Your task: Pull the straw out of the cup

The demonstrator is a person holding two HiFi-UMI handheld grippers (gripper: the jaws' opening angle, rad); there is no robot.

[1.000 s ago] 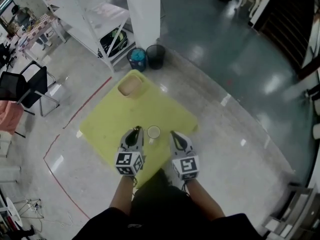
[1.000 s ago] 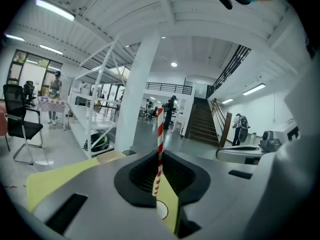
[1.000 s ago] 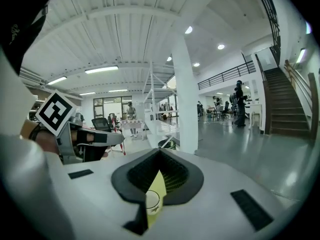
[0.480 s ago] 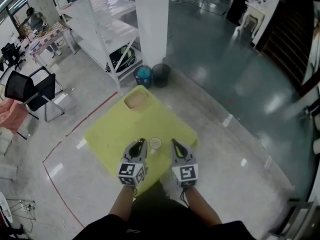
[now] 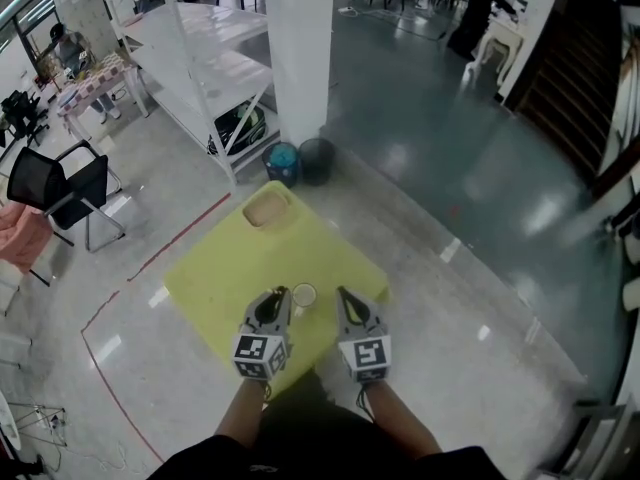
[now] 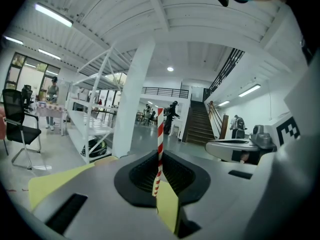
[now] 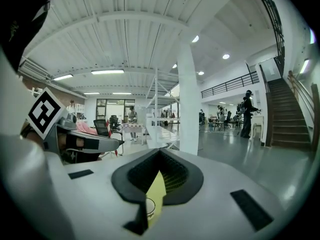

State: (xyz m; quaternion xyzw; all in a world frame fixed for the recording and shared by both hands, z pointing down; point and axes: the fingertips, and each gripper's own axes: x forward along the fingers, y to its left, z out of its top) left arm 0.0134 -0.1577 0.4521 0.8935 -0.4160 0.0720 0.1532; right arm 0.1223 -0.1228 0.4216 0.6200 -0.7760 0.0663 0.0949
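A white paper cup (image 5: pixel 304 295) stands near the front edge of the yellow table (image 5: pixel 230 268), between my two grippers. My left gripper (image 5: pixel 281 291) is just left of the cup and is shut on a red-and-white striped straw (image 6: pixel 159 144). The straw stands upright between its jaws and rises above them. My right gripper (image 5: pixel 340 291) is just right of the cup, its jaws shut to a thin slit with nothing in them. Through that slit the right gripper view shows the cup (image 7: pixel 150 207) below. No straw shows in the cup.
A shallow brown tray (image 5: pixel 266 208) lies at the table's far corner. Beyond it are two round bins (image 5: pixel 283 158), a white pillar (image 5: pixel 298 48) and white shelving (image 5: pixel 190 58). A black chair (image 5: pixel 60 183) stands at the left. Glossy floor surrounds the table.
The head view has tilted up, so more of the hall shows. Both grippers have lifted slightly and stay on either side of the cup.
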